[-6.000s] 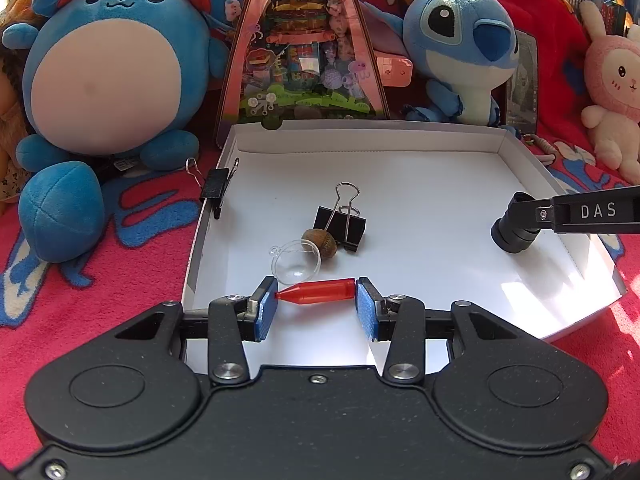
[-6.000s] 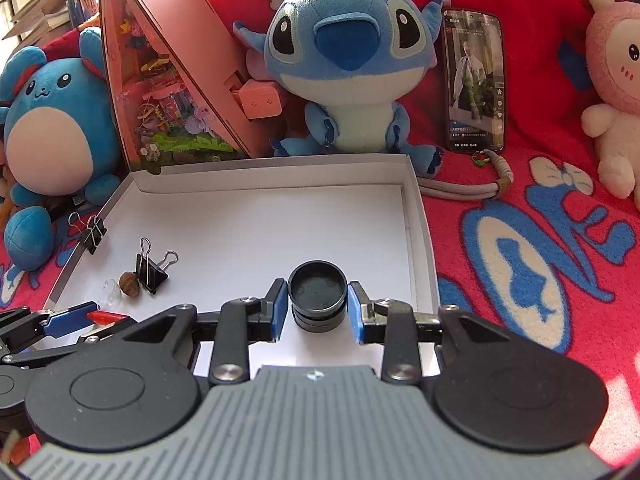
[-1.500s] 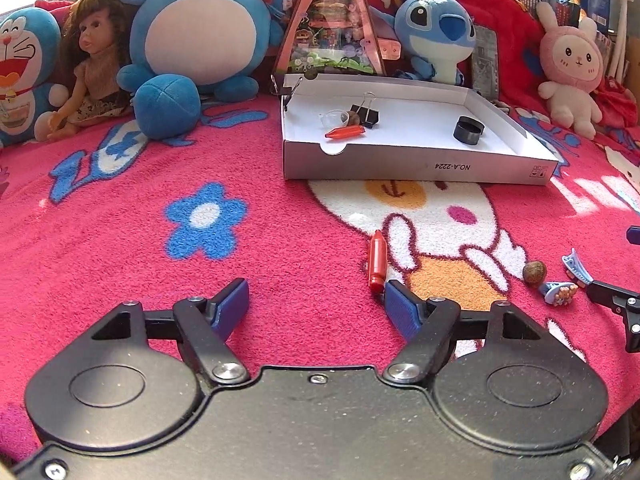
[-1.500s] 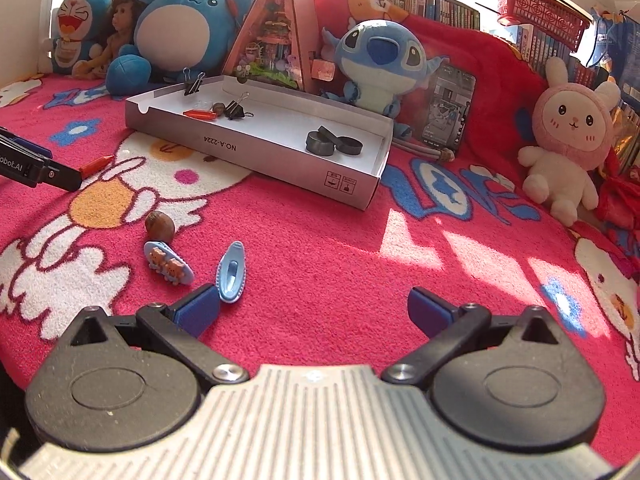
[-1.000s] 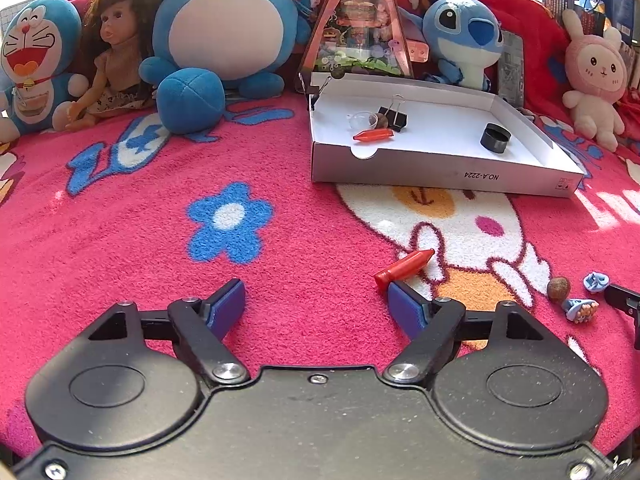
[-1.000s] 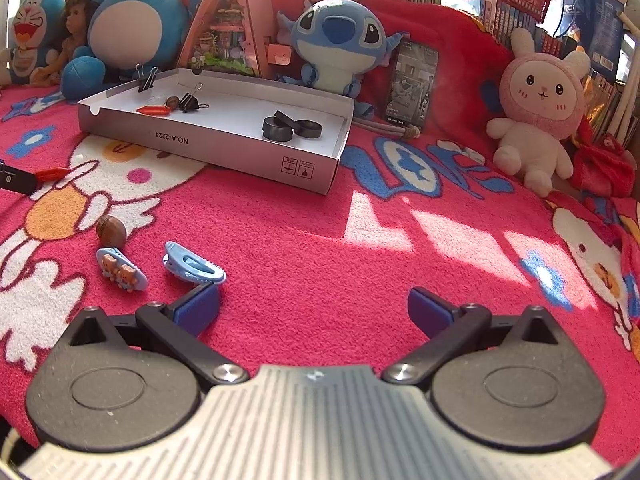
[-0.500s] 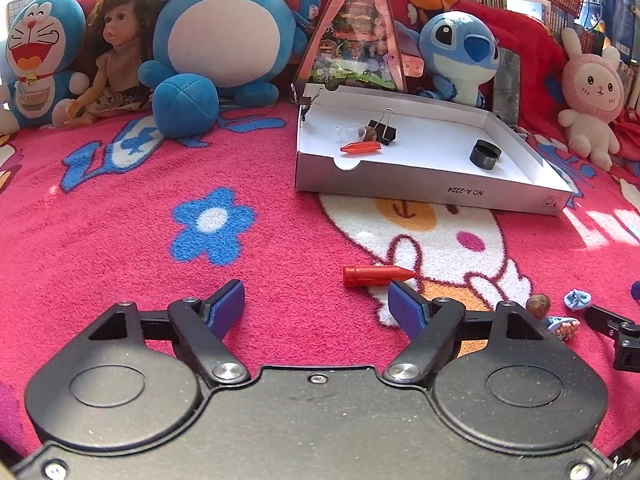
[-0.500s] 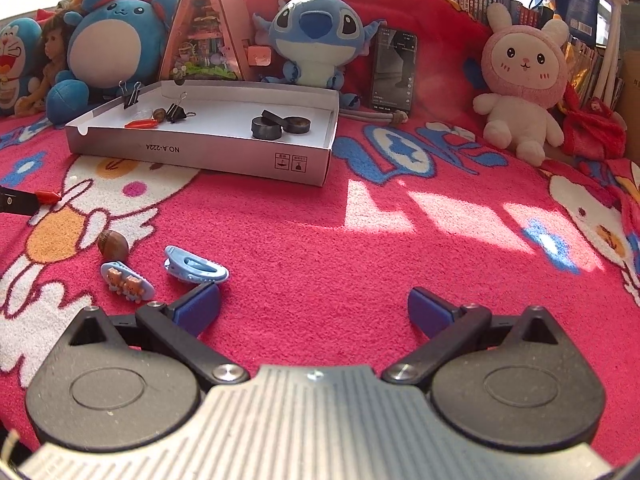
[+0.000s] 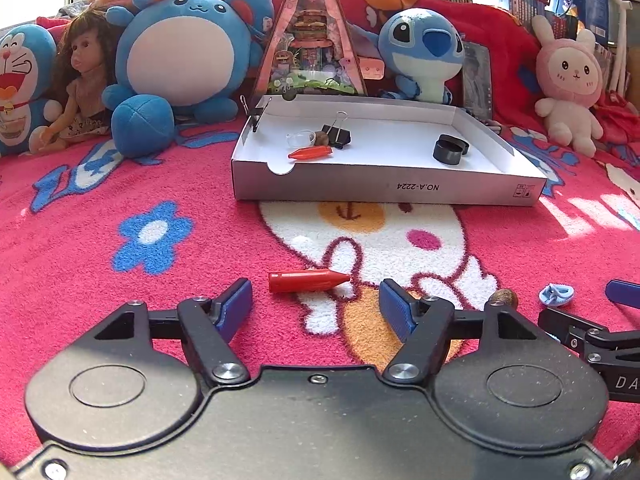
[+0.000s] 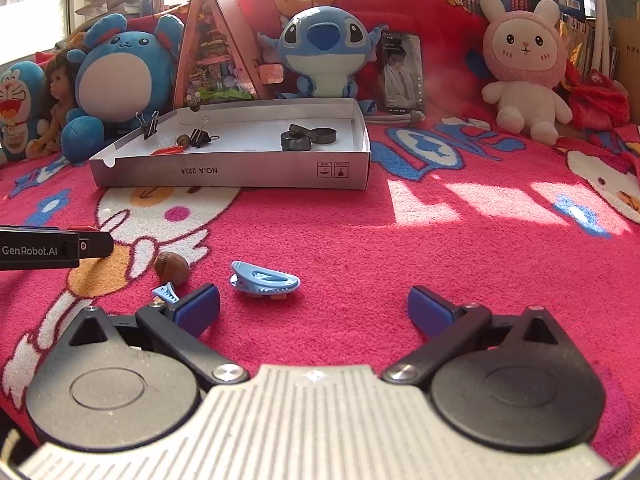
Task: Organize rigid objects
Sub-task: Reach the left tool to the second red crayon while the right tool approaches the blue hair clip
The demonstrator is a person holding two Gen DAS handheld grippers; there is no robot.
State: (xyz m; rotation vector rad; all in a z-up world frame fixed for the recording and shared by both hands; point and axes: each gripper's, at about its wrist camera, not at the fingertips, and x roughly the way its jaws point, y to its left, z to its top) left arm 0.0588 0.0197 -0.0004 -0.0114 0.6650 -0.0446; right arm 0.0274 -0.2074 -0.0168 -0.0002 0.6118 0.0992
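Open blanket (image 9: pixel 200 272) leads to the white box (image 9: pixel 384 190); plush toys (image 9: pixel 180 56) wall its back.

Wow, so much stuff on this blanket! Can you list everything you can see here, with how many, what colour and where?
White box: one, on the blanket.
Blanket: one, pink with cartoon prints, under everything.
Red crayon-shaped pieces: two; one in the box, one on the blanket between the left gripper's fingers.
Binder clips: two, black; one on the box wall, one inside.
Black rings: in the box, at its right.
Nuts: two, brown; one in the box, one on the blanket.
Hair clips: two, light blue, on the blanket.
Plush toys and a doll: behind the box.
Phone: one, leaning on the red cushion.
Left gripper: jaws closing, touching nothing.
Right gripper: open.
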